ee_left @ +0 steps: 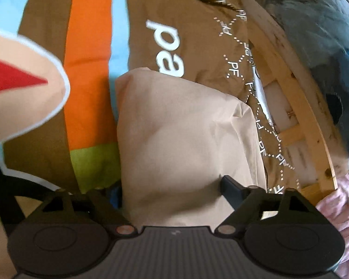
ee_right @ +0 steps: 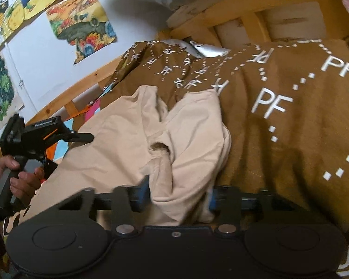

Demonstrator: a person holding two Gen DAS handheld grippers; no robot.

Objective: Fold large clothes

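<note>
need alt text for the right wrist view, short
The right gripper is closed on a bunched fold of a beige garment lying on a brown blanket printed with white "PF" letters. At left, a hand holds the left gripper over the garment; behind are a wooden bed frame and colourful drawings on a white wall.

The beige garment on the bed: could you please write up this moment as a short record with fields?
garment: beige cloth, bunched, lying on the blanket
surface: brown blanket printed with PF, on a wooden bed
left claw: fabric fills the gap between its fingers; grip unclear
right claw: closed on a gathered fold of the cloth
hand: holds the left claw's handle, in the right wrist view
wall: drawings pinned up
</note>
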